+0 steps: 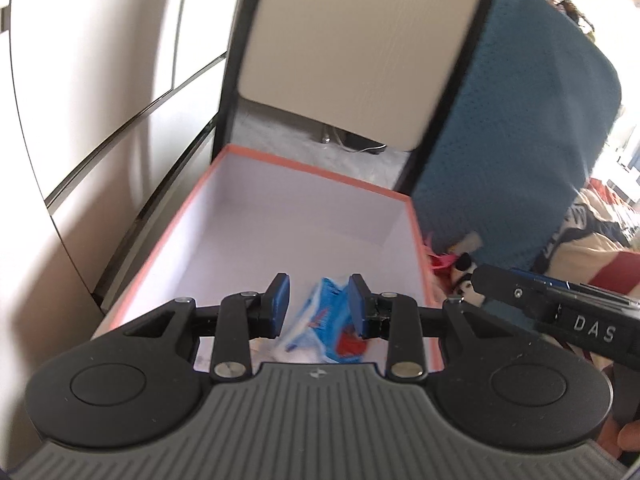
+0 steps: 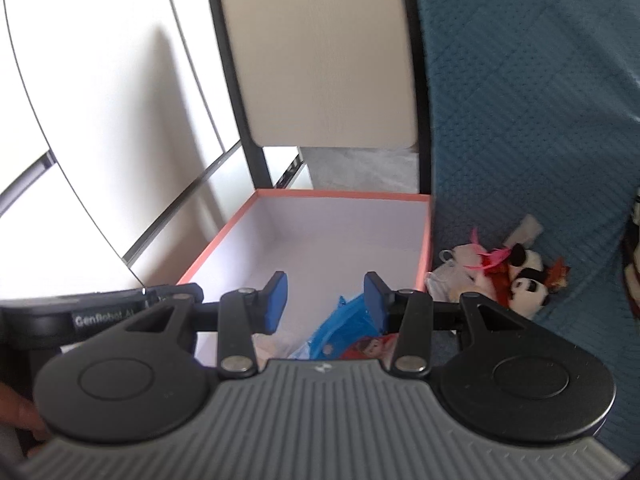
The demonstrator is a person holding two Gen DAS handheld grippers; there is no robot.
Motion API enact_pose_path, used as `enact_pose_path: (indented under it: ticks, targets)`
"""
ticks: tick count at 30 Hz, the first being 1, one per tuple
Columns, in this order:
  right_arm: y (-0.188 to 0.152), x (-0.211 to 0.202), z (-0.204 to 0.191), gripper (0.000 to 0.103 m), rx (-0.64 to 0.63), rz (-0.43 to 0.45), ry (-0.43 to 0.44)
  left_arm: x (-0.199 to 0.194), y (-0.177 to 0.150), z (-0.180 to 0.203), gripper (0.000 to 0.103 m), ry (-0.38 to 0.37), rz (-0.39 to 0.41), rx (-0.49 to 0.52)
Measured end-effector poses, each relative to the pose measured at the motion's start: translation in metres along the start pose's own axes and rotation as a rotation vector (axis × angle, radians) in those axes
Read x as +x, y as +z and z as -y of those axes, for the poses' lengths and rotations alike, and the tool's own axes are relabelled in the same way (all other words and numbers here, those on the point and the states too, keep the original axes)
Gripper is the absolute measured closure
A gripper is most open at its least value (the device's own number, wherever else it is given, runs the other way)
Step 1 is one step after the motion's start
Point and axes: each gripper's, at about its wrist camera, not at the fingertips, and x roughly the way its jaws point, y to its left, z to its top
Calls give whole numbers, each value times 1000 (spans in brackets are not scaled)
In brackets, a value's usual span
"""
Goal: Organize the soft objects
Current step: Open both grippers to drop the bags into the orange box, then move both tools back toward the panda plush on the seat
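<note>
The left claw sits low in the middle of its own view with its blue pads standing apart and nothing pressed between them. Seen through the gap, a blue, white and red soft item lies at the near end of the open box, down on its white floor. The item is blurred, so it may be a soft packet or a folded cloth; I cannot tell which. The right claw is likewise parted in the lower middle of its view, empty, above the same blue item, which lies beside a red printed piece at the near end of the box.

The box has an orange-pink rim and pale inner walls, and most of its floor is bare. Behind it, in the upper middle of both views, rises a beige chair back with a dark frame. To the right of the box hangs a blue quilted cover. On it, just beside the box's right wall, lies a small heap of plush toys: black-and-white panda shapes with pink and red scraps among them. In the left view the right claw's black body enters from the right edge, over the plush heap.
</note>
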Motion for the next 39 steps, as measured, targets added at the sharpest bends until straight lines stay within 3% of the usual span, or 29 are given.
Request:
enact_pose_path:
  ticks: [7,17,34,39]
  targets:
    - [-11,-45,20,57,-21,49,-41,-14,-27,35,66,-60,21,0]
    - [-37,-83,62,57,43,83,-110,-23,-47,96,66,-135,43,94]
    - [-78,-121,106,57,100,131,-159,-28,-89,145,66,-205,22,140]
    - [-91,-127,122,57,117,120,-175,-27,-101,160,60,-215,9,150]
